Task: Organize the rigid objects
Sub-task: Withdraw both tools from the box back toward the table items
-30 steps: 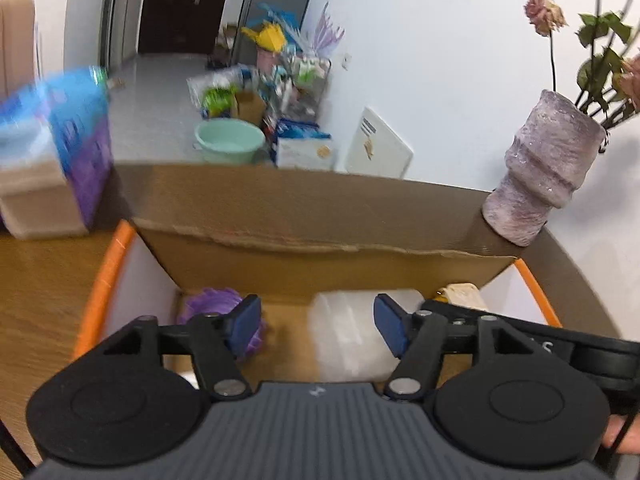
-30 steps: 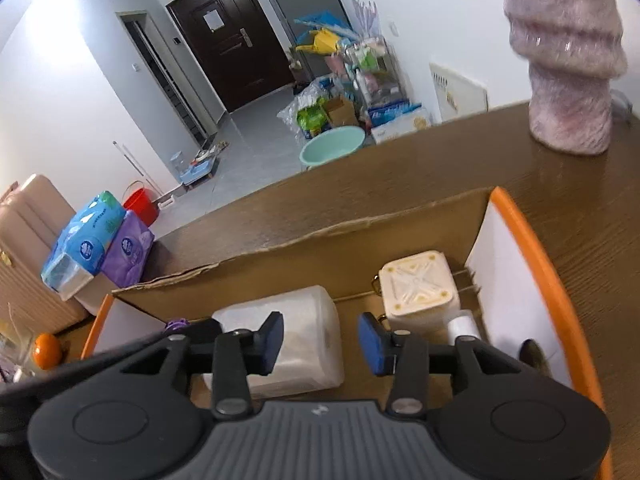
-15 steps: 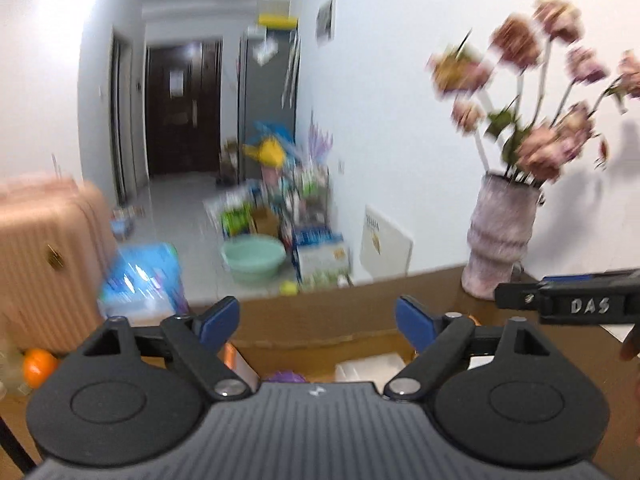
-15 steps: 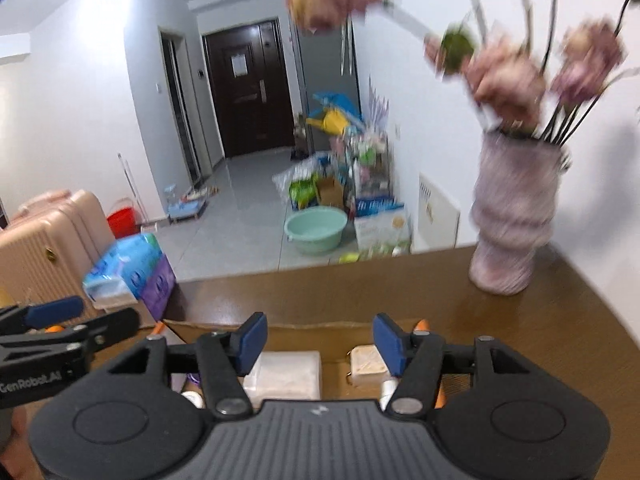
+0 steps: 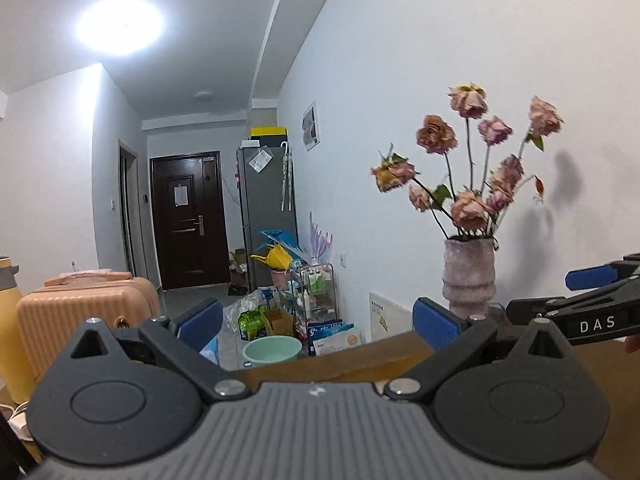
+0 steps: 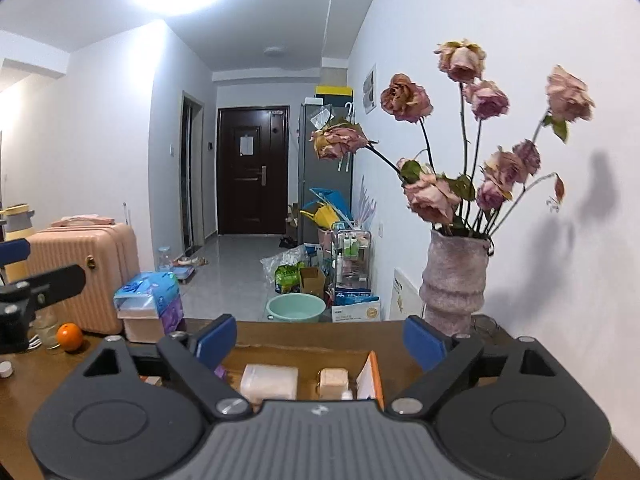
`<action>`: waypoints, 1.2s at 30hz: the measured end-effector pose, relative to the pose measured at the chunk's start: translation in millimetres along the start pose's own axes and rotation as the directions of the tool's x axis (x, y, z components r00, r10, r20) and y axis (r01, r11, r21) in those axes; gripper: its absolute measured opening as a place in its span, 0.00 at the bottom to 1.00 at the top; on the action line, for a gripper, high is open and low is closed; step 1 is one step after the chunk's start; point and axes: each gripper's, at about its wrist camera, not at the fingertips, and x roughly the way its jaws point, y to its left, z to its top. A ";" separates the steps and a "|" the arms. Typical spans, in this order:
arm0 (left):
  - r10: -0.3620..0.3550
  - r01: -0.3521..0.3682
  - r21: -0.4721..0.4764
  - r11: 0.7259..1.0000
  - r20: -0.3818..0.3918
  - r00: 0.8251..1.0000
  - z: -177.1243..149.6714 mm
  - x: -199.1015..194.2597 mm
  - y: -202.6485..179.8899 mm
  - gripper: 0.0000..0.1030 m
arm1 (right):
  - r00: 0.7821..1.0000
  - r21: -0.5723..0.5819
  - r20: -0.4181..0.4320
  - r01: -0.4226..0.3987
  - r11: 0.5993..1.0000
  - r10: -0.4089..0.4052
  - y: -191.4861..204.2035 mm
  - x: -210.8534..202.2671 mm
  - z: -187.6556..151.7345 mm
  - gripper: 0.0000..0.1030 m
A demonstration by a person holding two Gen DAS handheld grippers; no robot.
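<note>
White walls and a hallway with a dark door point(image 6: 253, 170) fill the background, and a brown wooden worktop point(image 6: 304, 338) runs across the foreground with a ribbed vase point(image 6: 454, 282) of wilted roses on it, against the wall. Both tools are raised and level, looking out over the room rather than down.

The left tool point(image 5: 318, 320) is released, its blue pads spread wide with nothing between them. The right tool point(image 6: 320, 340) is likewise spread and empty.

Left of the vase and nearer the cameras sits an open cardboard box point(image 6: 370, 374) with an orange-edged flap. Inside it, a translucent white container point(image 6: 269, 382) lies beside a small cream cube point(image 6: 333, 380), and a bit of purple point(image 6: 219, 371) shows at the box's far-left side; what else it holds is hidden by the right tool's body. Well left of the vase, a tissue pack stack point(image 6: 150, 306) and an orange point(image 6: 69, 336) rest on the worktop.

The sorting looks largely finished. The main risk is a sideways swing of the right tool knocking the top-heavy vase, just beside its right finger in this view. With both tools pointed up, the box interior is barely visible, so reaching back in blind could jam a finger on the cardboard rim.
</note>
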 end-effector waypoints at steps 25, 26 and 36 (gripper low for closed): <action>0.004 -0.006 -0.048 0.999 -0.040 0.999 -117.7 -239.3 34.6 1.00 | 0.989 -0.121 0.131 -0.050 0.991 0.066 47.5 -222.6 -145.9 1.00; 0.006 -0.008 -0.055 0.998 -0.051 0.999 -124.8 -249.2 36.1 1.00 | 0.989 -0.116 0.129 -0.054 0.992 0.069 49.6 -231.3 -153.8 1.00; -0.026 0.017 -0.077 0.997 -0.111 0.993 -169.4 -320.7 43.1 1.00 | 0.993 -0.061 0.120 -0.001 0.998 0.008 80.8 -292.3 -216.3 1.00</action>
